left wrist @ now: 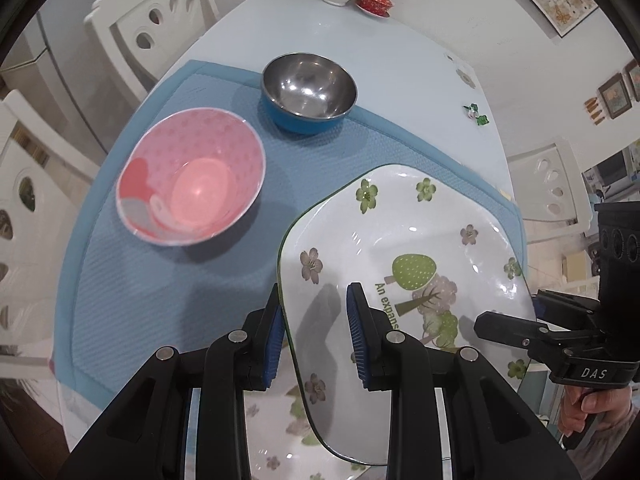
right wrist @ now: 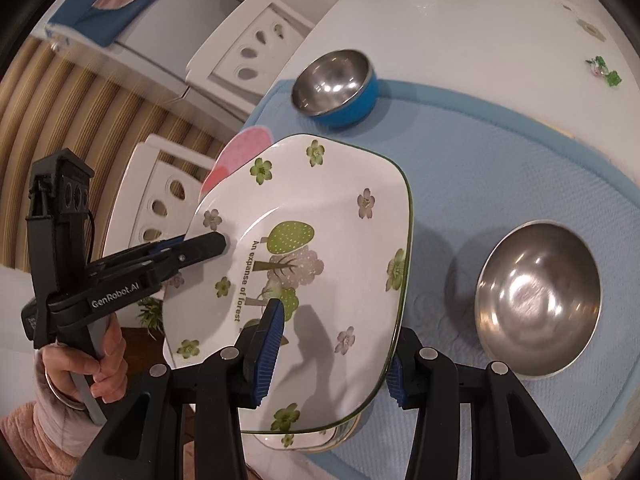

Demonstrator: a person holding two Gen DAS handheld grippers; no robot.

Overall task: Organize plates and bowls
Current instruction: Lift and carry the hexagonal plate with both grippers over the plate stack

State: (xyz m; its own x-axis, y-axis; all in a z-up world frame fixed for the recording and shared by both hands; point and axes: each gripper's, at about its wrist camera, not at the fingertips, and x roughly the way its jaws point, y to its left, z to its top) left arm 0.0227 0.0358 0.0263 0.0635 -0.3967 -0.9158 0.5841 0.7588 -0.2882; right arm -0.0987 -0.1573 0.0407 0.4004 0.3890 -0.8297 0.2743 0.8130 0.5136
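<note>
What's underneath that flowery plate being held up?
Under the flowery plate a second plate with the same flower pattern peeks out, on the blue mat. Most of it is covered.

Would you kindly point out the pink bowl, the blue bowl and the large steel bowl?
pink bowl (left wrist: 200, 190): left wrist view, inner bottom.
blue bowl (left wrist: 308, 88): left wrist view, steel inside.
large steel bowl (right wrist: 538, 296): right wrist view, inner bottom.

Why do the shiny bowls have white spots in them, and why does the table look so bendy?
Left wrist view: room lights glint off the blue steel bowl, and the fisheye lens curves the table edges. Right wrist view: glare blurs inside the big steel bowl; the gripper finger throws a dark shadow across the floral plate.
</note>
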